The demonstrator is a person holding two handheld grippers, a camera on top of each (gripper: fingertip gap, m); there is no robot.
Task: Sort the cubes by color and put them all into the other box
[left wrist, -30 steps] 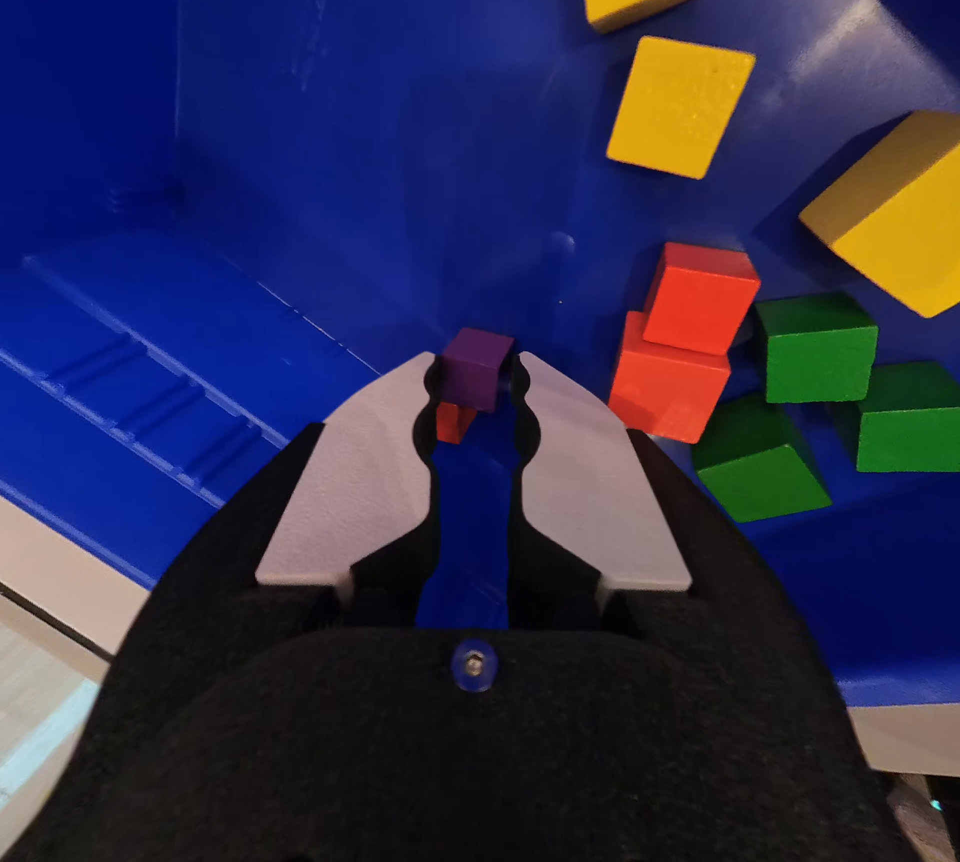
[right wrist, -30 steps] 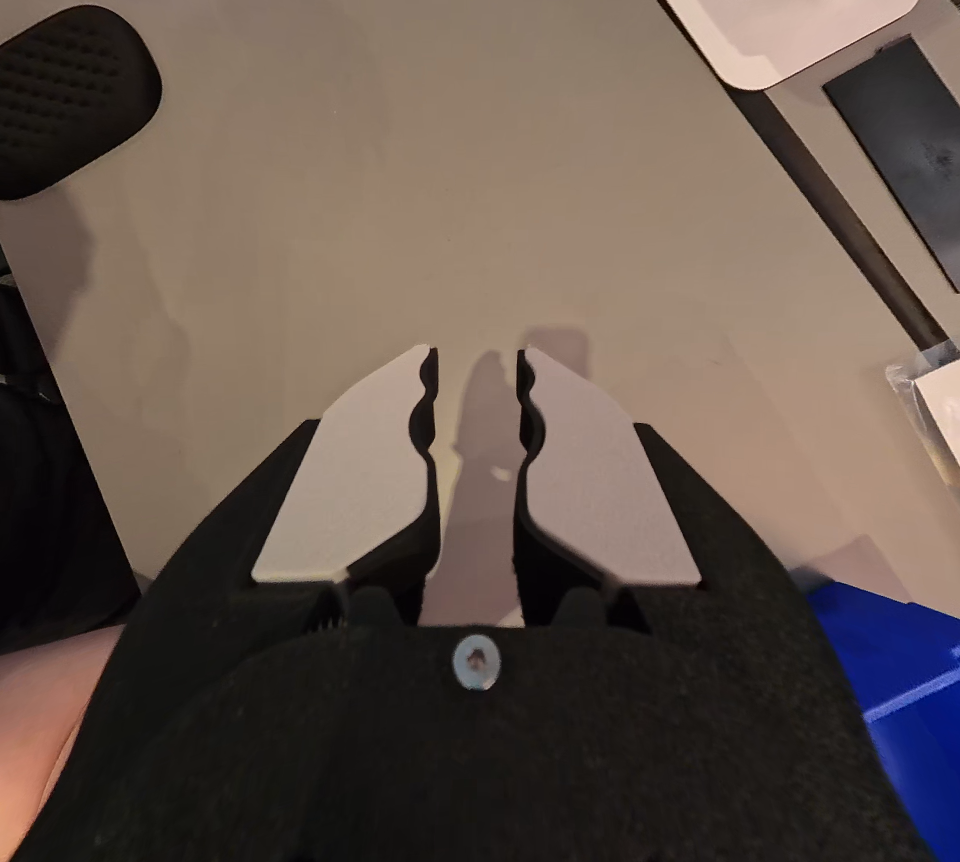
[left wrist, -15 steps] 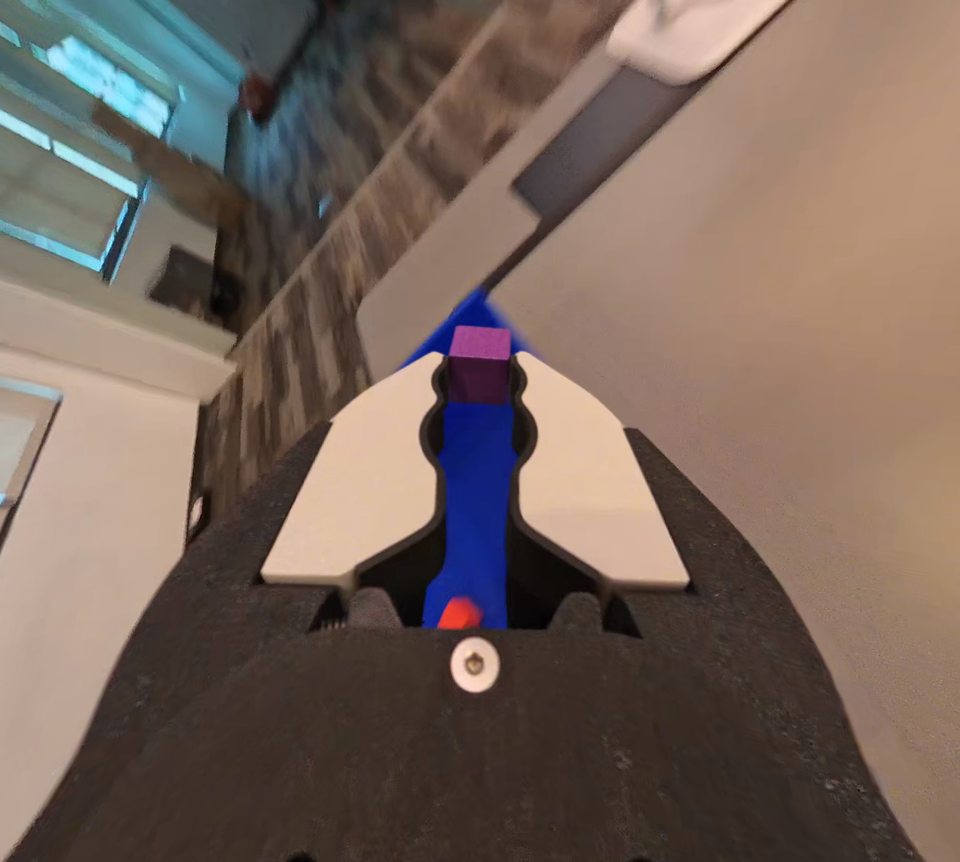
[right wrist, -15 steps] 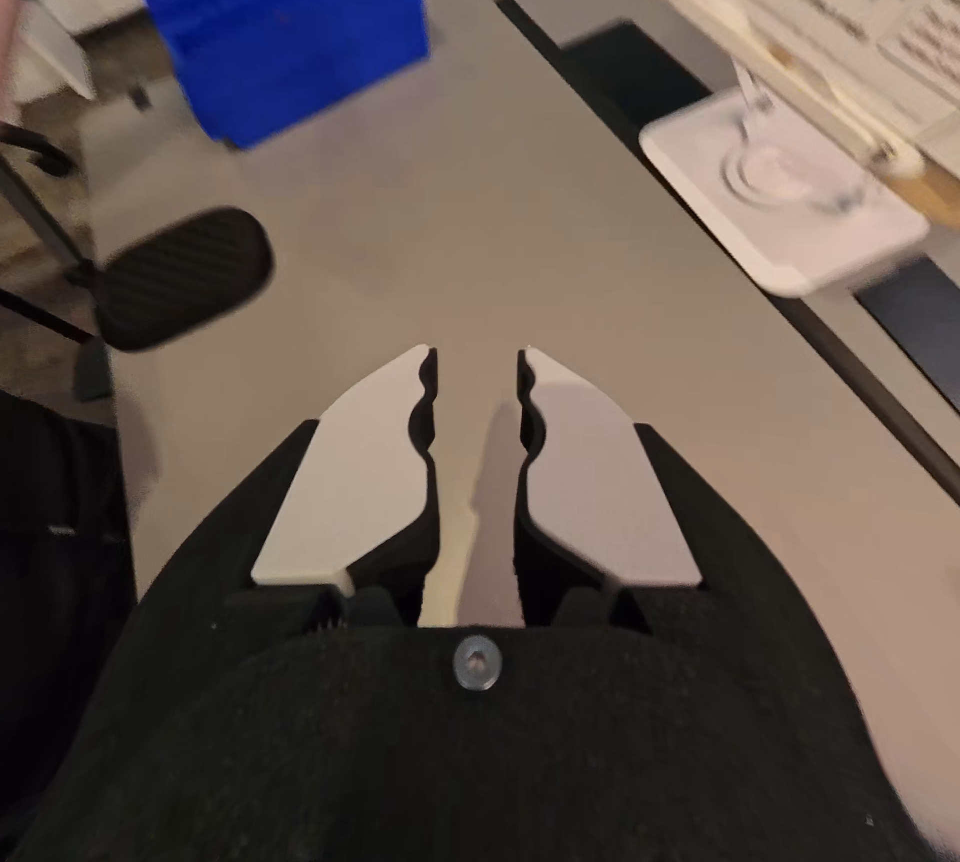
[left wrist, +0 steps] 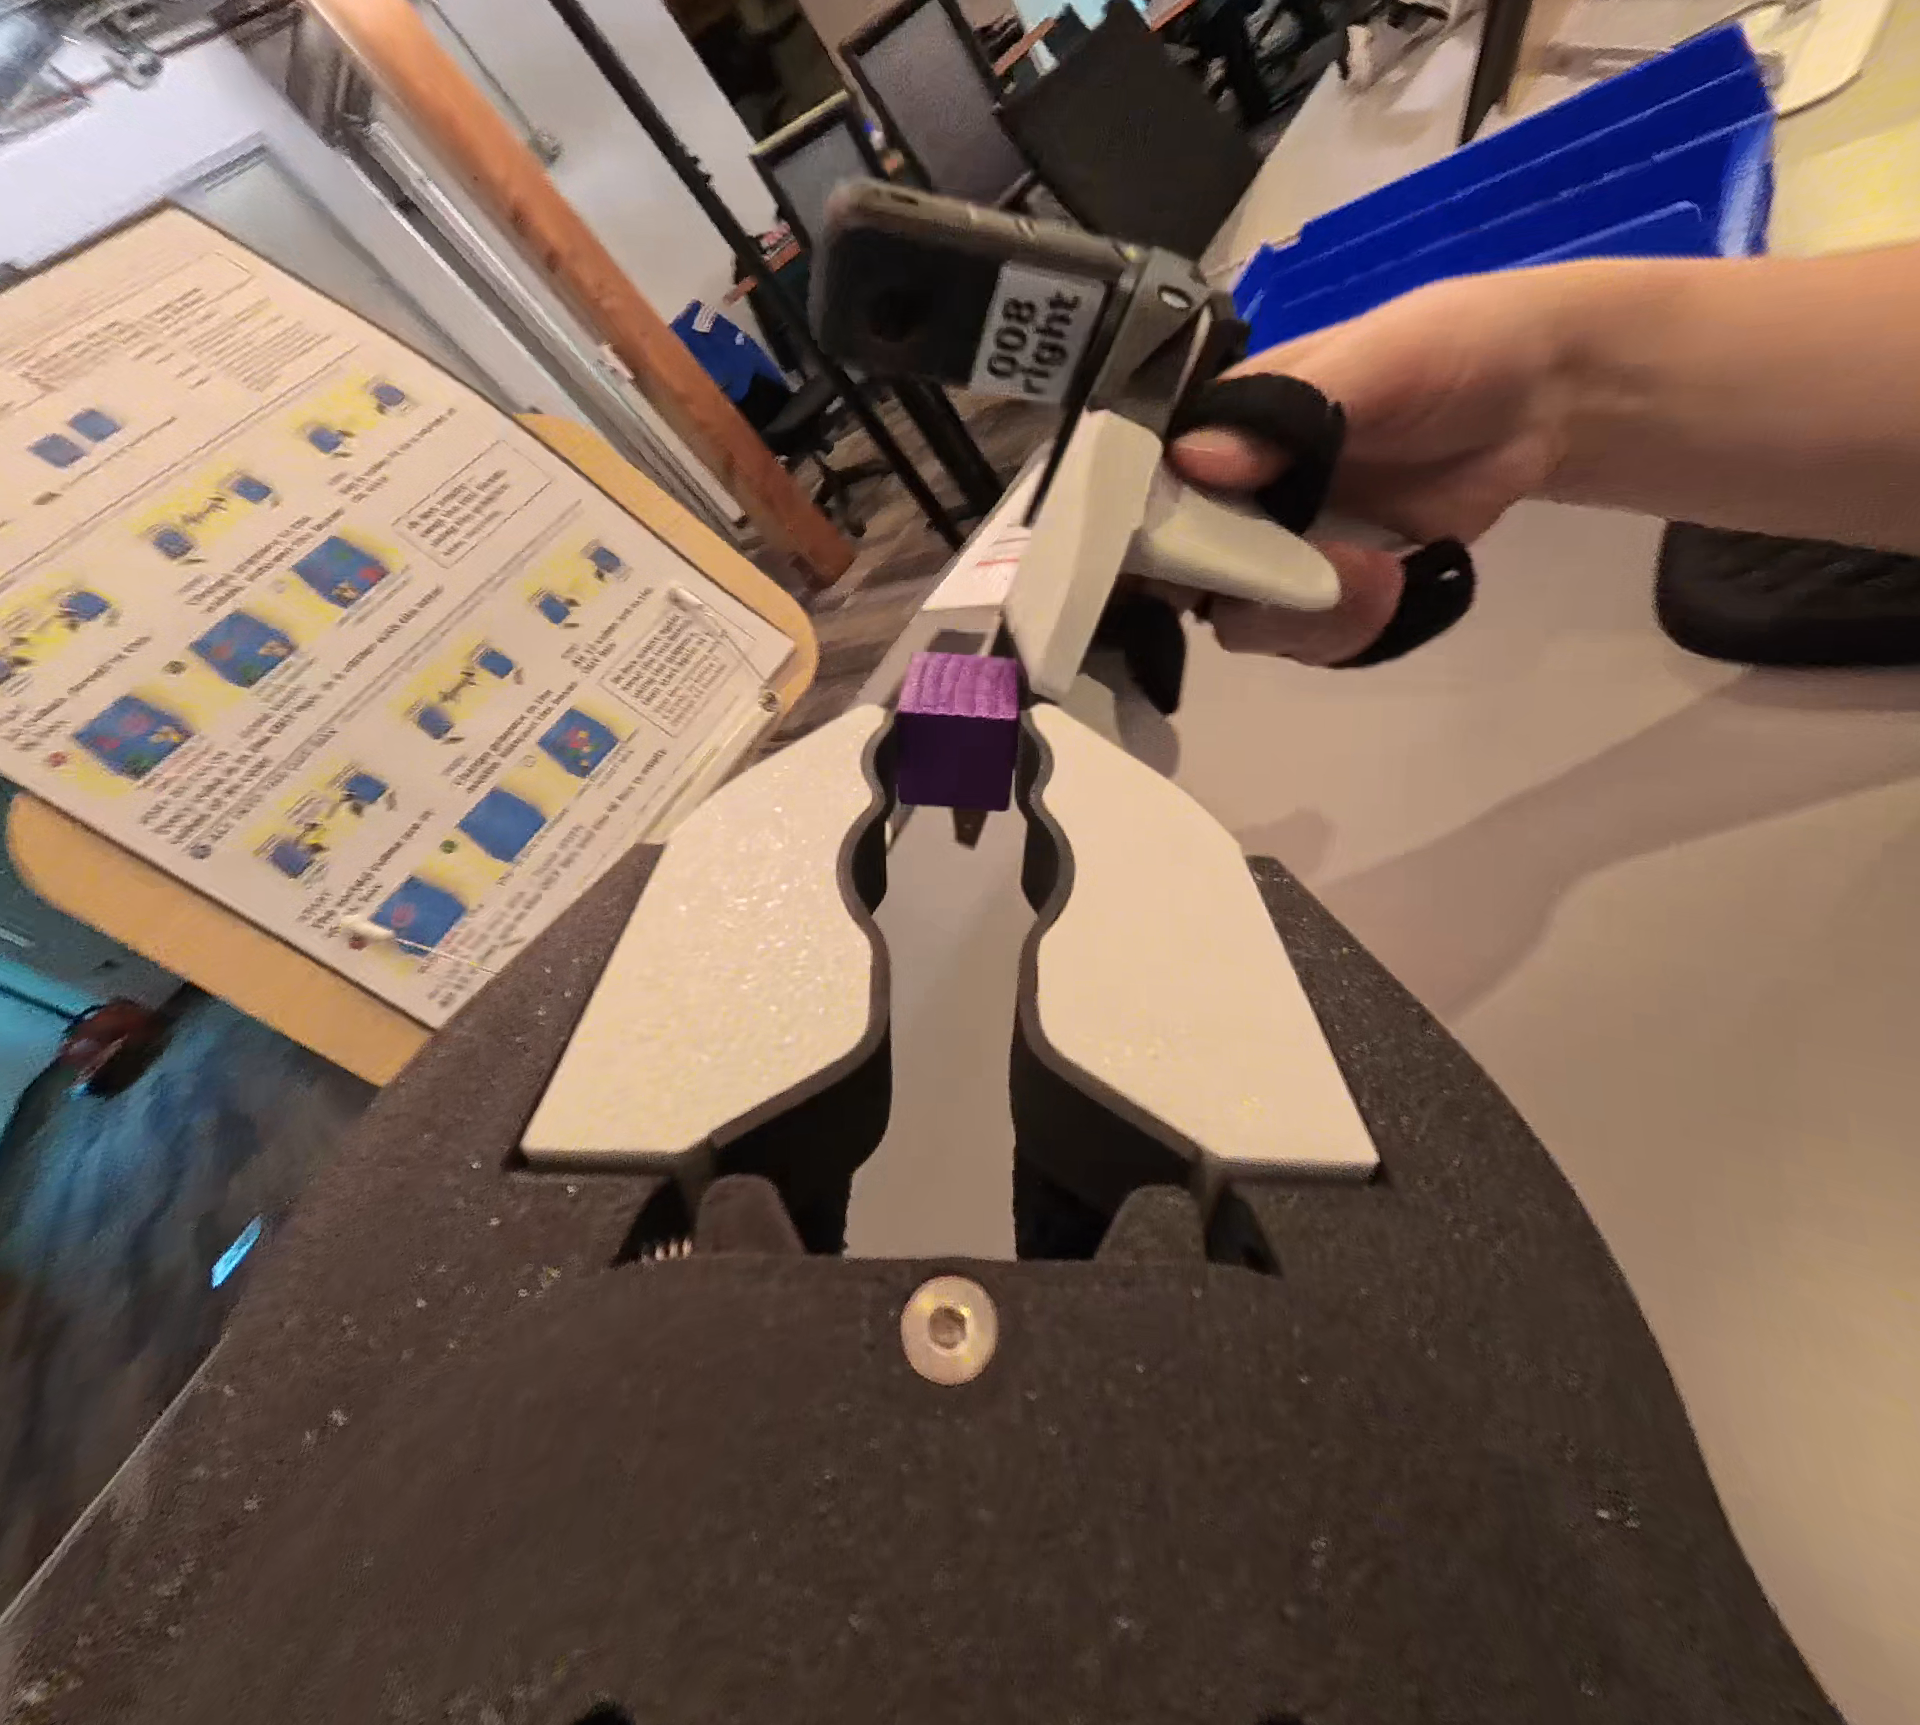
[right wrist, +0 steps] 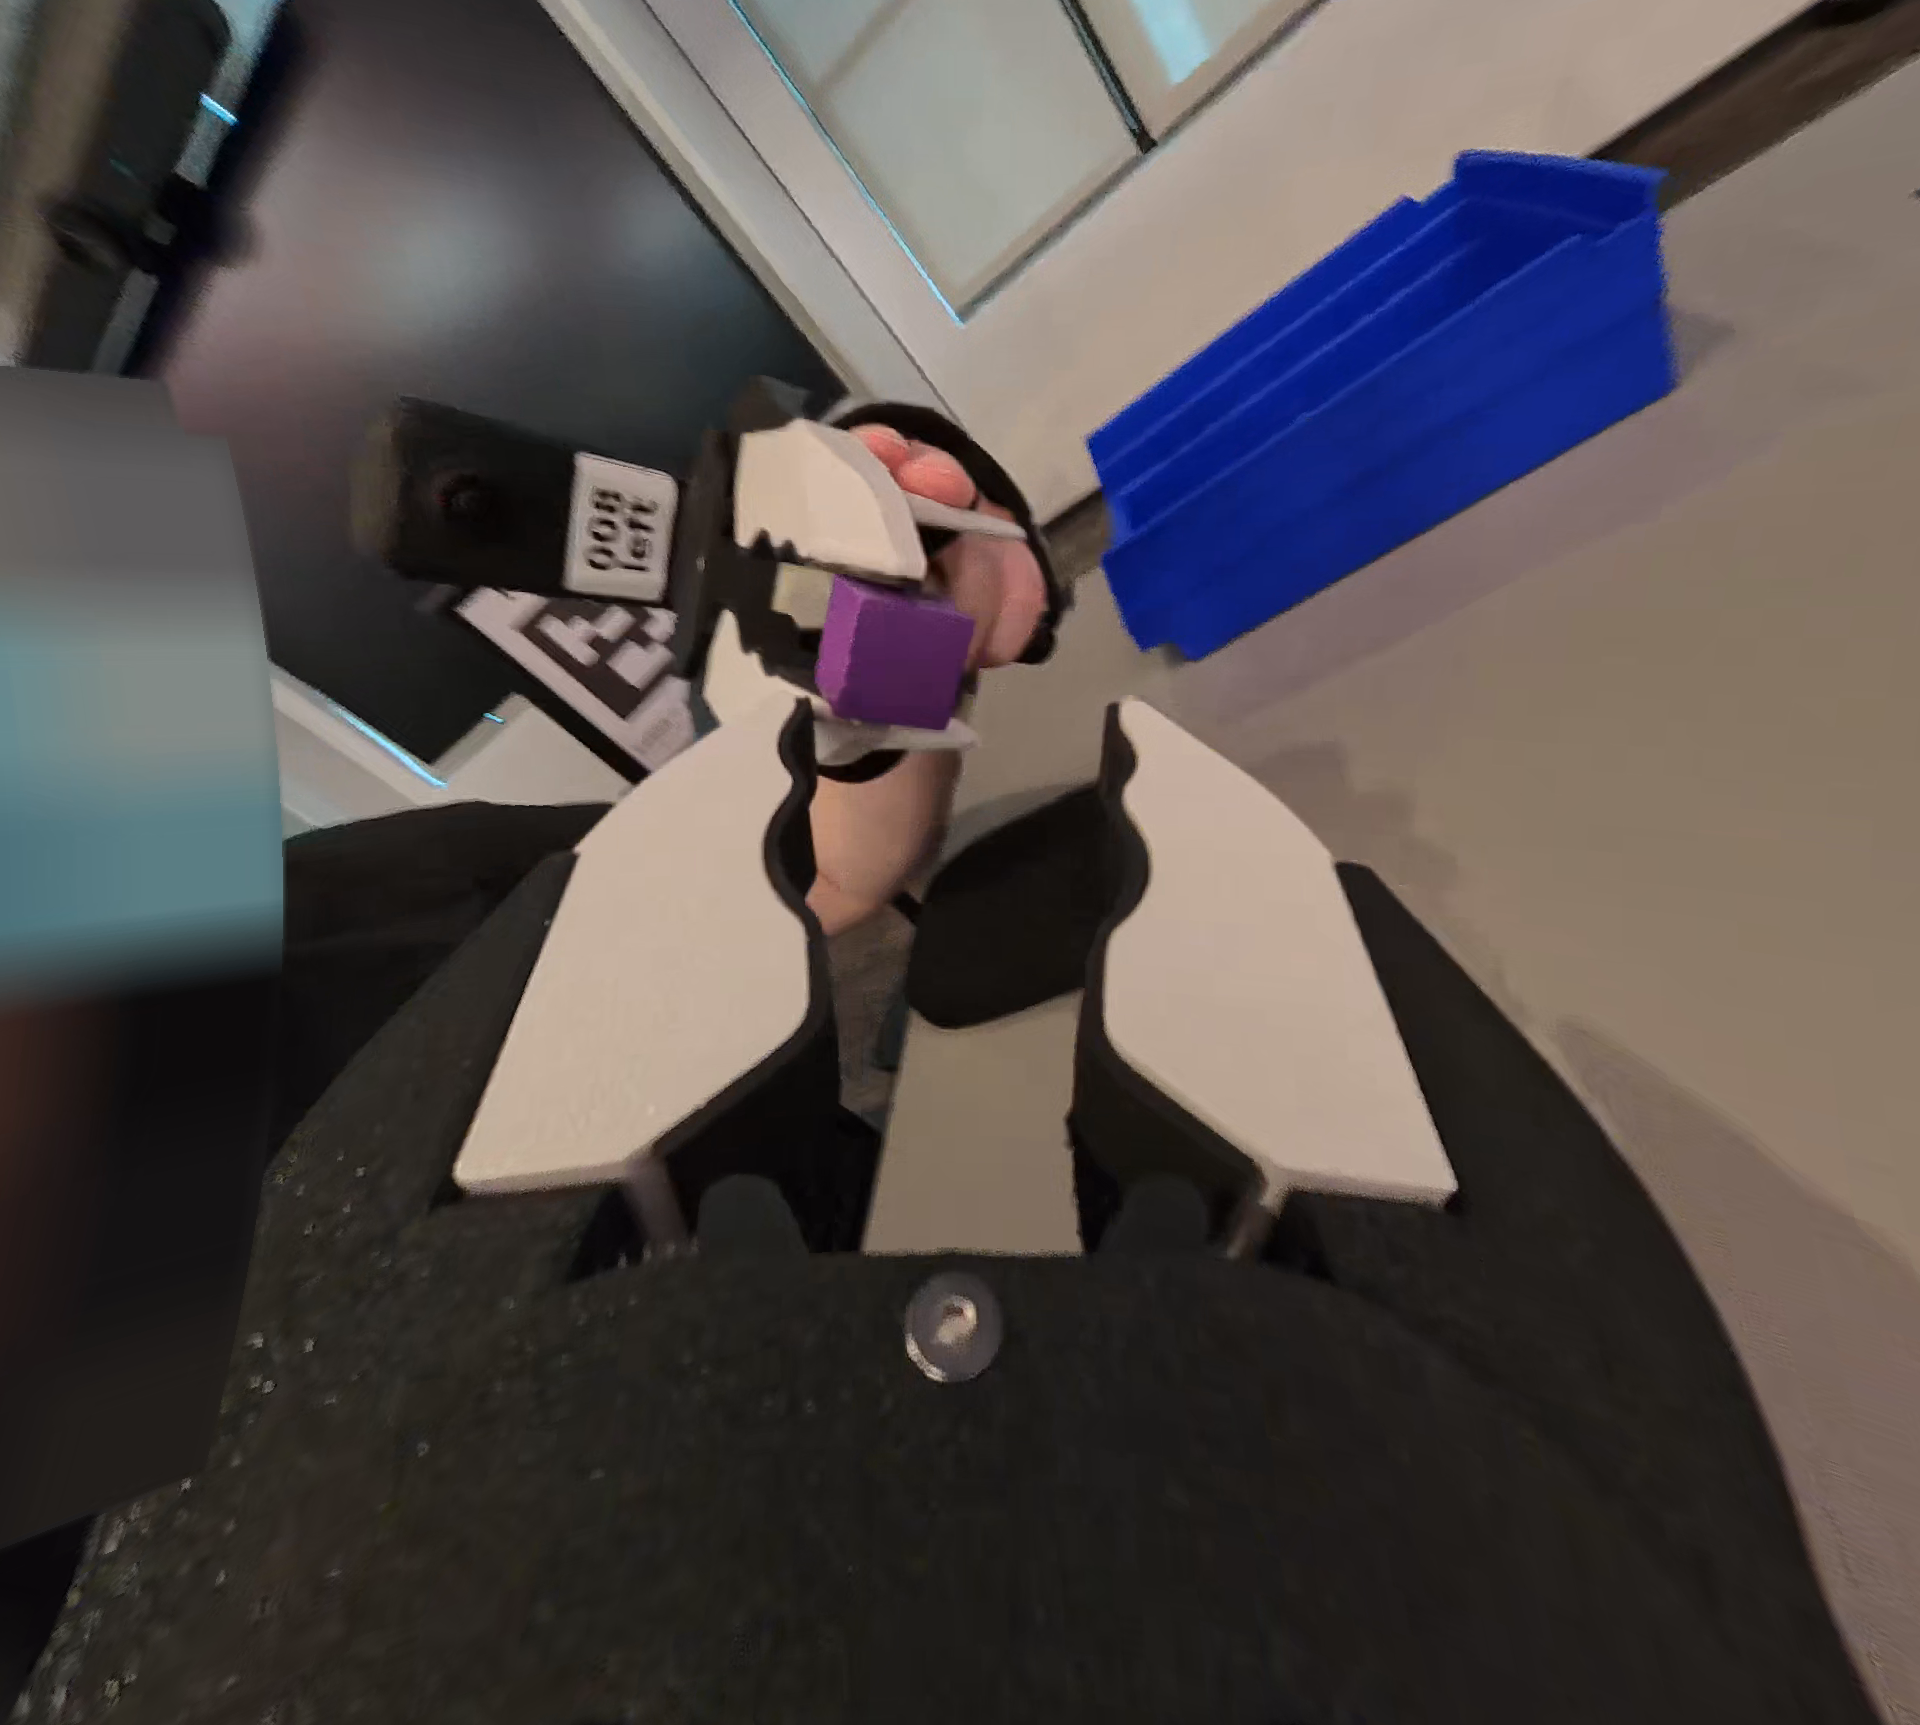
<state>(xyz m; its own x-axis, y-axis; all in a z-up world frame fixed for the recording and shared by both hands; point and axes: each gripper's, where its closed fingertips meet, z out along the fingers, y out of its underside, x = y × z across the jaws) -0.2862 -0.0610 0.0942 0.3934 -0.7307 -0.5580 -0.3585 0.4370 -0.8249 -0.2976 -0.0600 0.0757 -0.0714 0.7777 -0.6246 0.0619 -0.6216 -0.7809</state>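
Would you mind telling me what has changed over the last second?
The left gripper lifted the purple cube out of the blue box and swung it up toward the right gripper, which turned to face it and opened wider. The left's grip on the cube is unchanged.

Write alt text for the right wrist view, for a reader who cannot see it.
The open right gripper points at the left gripper, which is held in a hand and clamps a purple cube just ahead. A blue box sits on the grey table to the right, with windows behind.
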